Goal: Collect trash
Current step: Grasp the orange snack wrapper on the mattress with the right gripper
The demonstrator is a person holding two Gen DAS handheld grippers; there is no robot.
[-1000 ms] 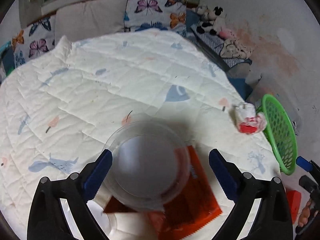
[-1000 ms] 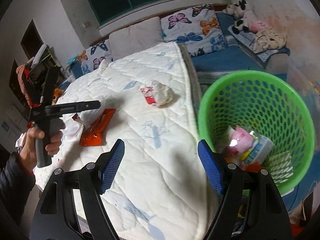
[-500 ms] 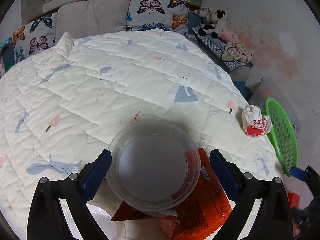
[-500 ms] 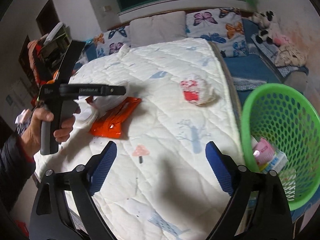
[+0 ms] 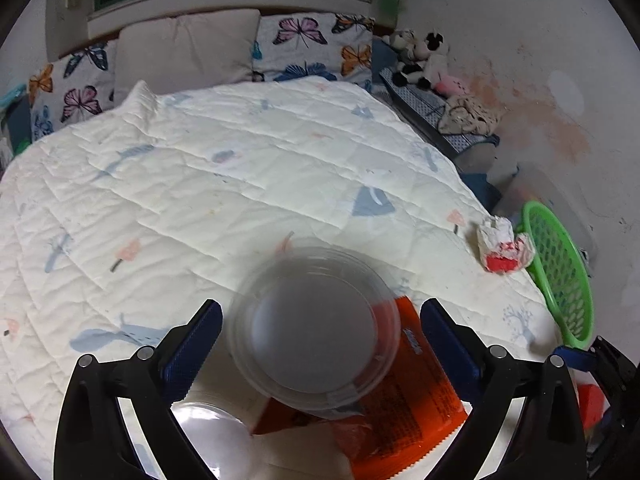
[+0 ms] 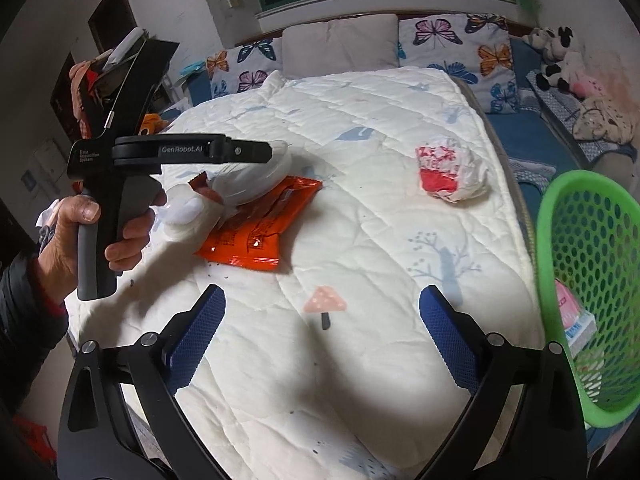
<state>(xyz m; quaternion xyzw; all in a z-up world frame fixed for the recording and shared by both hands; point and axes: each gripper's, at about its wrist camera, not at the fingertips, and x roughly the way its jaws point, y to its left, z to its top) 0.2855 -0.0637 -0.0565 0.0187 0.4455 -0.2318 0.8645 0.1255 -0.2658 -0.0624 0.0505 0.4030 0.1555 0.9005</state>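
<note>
A clear plastic bowl (image 5: 314, 328) lies on an orange snack wrapper (image 5: 404, 408) on the white quilt (image 5: 224, 184). My left gripper (image 5: 320, 334) is open, its jaws on either side of the bowl without touching it. A second clear lid (image 5: 208, 432) lies below it. A crumpled white and red wrapper (image 5: 502, 244) sits near the bed's right edge. My right gripper (image 6: 322, 328) is open and empty above the quilt (image 6: 360, 240). In the right wrist view I see the left gripper (image 6: 276, 150) over the bowl (image 6: 256, 178), the orange wrapper (image 6: 260, 228) and the crumpled wrapper (image 6: 450, 174).
A green basket (image 6: 592, 280) holding several pieces of trash stands beside the bed on the right; it also shows in the left wrist view (image 5: 560, 276). Butterfly pillows (image 5: 312, 46) line the headboard. Stuffed toys (image 5: 420, 56) lie on a bench by the wall.
My left gripper has moved forward and the bowl now sits further between its jaws. My right gripper has swung left from the basket, over the quilt.
</note>
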